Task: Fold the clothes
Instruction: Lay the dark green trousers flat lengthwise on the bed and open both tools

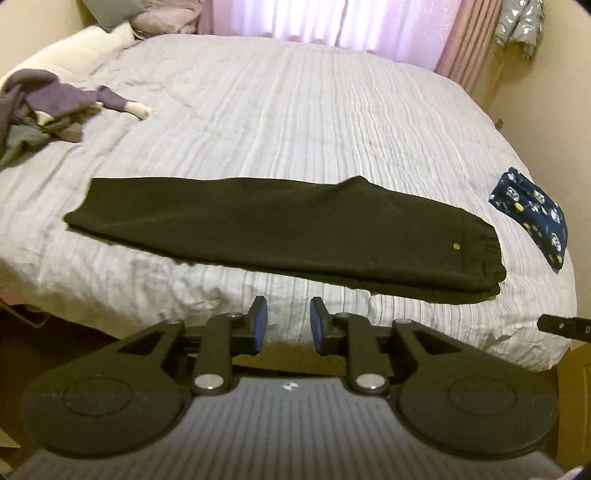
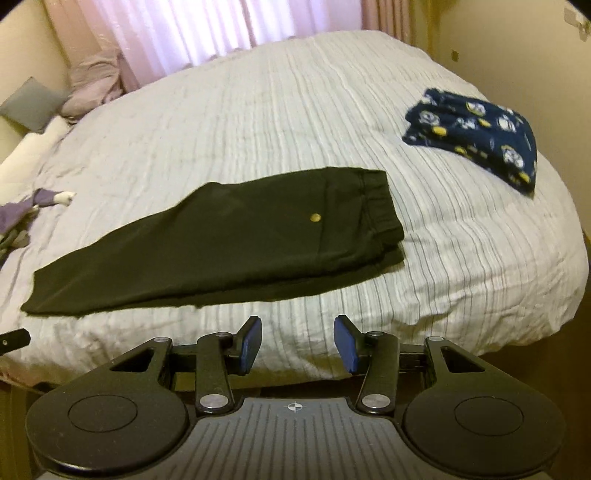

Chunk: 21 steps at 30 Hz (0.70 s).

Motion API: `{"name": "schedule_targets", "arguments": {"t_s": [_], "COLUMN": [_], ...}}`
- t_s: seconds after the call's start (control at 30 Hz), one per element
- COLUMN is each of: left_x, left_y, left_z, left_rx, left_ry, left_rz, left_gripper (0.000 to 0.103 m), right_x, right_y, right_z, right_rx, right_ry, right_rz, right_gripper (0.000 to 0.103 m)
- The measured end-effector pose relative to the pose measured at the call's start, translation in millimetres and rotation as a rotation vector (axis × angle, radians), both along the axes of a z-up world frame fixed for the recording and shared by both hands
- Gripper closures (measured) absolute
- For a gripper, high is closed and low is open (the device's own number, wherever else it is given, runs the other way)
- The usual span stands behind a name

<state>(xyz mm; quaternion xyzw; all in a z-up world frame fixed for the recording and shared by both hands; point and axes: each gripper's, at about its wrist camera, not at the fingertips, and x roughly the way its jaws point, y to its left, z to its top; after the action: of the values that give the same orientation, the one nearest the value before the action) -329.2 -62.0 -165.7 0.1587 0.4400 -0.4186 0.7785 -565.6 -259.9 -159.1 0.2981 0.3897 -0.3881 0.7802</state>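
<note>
Striped bedspread (image 1: 295,110), pillows (image 1: 110,14) at its head, pink curtains (image 2: 166,29) behind.

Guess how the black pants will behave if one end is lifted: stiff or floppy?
Probably floppy: the black pants lie flat in soft folded layers on the bed. The layers would likely slide apart. The elastic waistband looks thicker, so likely the easier grip.

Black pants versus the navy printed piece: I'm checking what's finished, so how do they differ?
The black pants are plain, apart from one small yellow dot; the navy piece carries a white-and-yellow print. The pants are a long strip, legs stacked; the navy piece is a short compact bundle. The pants lie mid-bed near the front edge; the navy piece lies beside the right edge. Neither is held.
</note>
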Motion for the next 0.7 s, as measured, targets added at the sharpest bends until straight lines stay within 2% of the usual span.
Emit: {"name": "schedule_targets", "arguments": {"t_s": [0.1,0.43,0.53,0.7], "left_x": [-5,-9,-9,-12], "left_y": [14,28,32,39], "left_z": [14,33,37,35], "left_rx": [-0.001,-0.006,-0.009,0.007], "left_ry": [-0.010,-0.050,-0.067,-0.076], "left_rz": [0.012,0.012,0.020,0.031], "left_gripper": [0.082,0.082,0.077,0.077], "right_x": [-2,-3,-1,2], "right_y": [10,33,37,40], "right_z": [8,18,25,26], "right_rx": [0.019,0.039,0.024,0.017], "right_ry": [0.017,0.029,0.022,0.026], "right_rz": [0.002,-0.004,0.006,0.017], "right_gripper": [0.056,0.056,0.056,0.056]}}
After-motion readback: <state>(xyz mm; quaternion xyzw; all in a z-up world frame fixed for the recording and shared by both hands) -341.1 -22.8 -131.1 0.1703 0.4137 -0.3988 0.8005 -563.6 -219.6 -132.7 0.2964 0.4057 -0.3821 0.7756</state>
